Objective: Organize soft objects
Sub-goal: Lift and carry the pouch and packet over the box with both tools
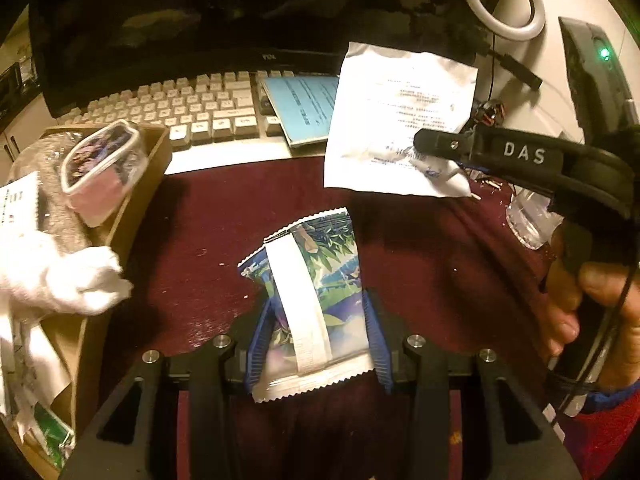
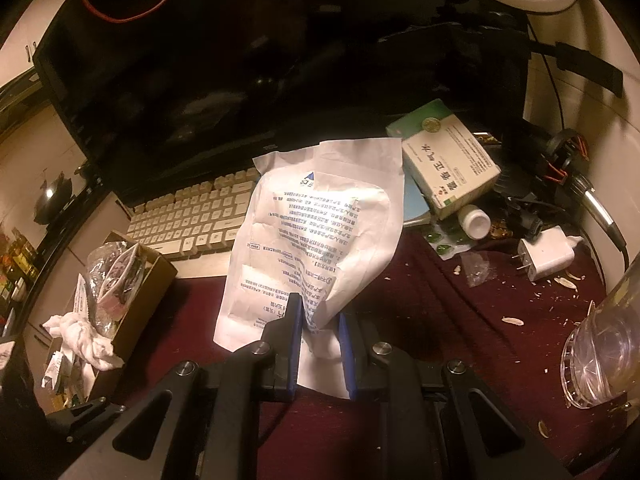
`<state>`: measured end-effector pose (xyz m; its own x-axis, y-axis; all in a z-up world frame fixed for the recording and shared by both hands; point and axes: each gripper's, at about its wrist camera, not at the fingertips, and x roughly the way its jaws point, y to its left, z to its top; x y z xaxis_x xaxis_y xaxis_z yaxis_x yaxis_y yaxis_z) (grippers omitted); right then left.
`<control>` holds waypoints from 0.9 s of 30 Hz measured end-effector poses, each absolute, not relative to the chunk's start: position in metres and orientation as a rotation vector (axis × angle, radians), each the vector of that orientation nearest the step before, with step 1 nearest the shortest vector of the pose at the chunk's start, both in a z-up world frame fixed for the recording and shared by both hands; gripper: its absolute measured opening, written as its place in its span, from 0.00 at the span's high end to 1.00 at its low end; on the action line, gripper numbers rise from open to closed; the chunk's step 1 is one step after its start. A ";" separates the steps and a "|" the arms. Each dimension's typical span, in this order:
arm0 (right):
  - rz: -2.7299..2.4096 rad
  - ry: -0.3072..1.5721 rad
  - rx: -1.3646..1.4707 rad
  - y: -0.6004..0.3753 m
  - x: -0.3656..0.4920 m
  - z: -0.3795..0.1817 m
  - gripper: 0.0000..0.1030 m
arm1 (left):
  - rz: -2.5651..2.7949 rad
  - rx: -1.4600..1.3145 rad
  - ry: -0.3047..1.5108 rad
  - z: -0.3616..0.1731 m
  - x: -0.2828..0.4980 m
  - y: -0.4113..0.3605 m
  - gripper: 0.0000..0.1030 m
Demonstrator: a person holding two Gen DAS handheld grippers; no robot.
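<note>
A: Two soft packets are gripped at once, one per hand. What does the left gripper point(image 1: 316, 332) have?

B: A glossy plastic snack packet point(image 1: 316, 280) printed with green leaves and blue, with a white back seam and zigzag-cut ends. The ribbed blue pads point(image 1: 376, 336) press in on both its sides, so the film bulges between them. It sits low over the dark maroon cloth point(image 1: 420, 264) that covers the table.

A: And the right gripper point(image 2: 320, 340)?

B: Its jaws stand narrow, pinching the lower corner of a flat white paper pouch point(image 2: 316, 232) printed with rows of small blue text. The pouch is creased and puffed in the middle, and it stands up from the fingers over the cloth, in front of the cream keyboard point(image 2: 196, 216).

A: Where do the other soft things lie?

B: In the brown cardboard box point(image 1: 148, 184) at the left edge of the cloth: a crumpled white tissue wad point(image 1: 68, 276) hangs over its rim, beside a clear crinkly bag and a shiny packet with a pink lower half point(image 1: 100, 172).

A: Anything hard nearby?

B: A green-and-white medicine carton point(image 2: 448, 160) and a white plug adapter point(image 2: 544, 256), at the right.
</note>
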<state>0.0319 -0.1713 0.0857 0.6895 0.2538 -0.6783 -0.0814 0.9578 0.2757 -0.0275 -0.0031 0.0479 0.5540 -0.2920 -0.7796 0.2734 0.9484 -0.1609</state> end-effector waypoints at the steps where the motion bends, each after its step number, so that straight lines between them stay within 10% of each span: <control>1: 0.196 0.789 0.233 -0.169 0.031 0.087 0.82 | -0.334 -0.023 0.916 0.052 -0.031 -0.001 0.58; 27: 0.403 0.776 0.200 -0.091 0.022 0.114 0.82 | -0.122 -0.144 0.781 0.110 -0.080 0.127 0.58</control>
<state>0.0220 -0.0914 0.1136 0.6430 0.4234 -0.6382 -0.2784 0.9055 0.3203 -0.0804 0.1269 0.1101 0.7038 -0.1627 -0.6916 0.0563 0.9831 -0.1740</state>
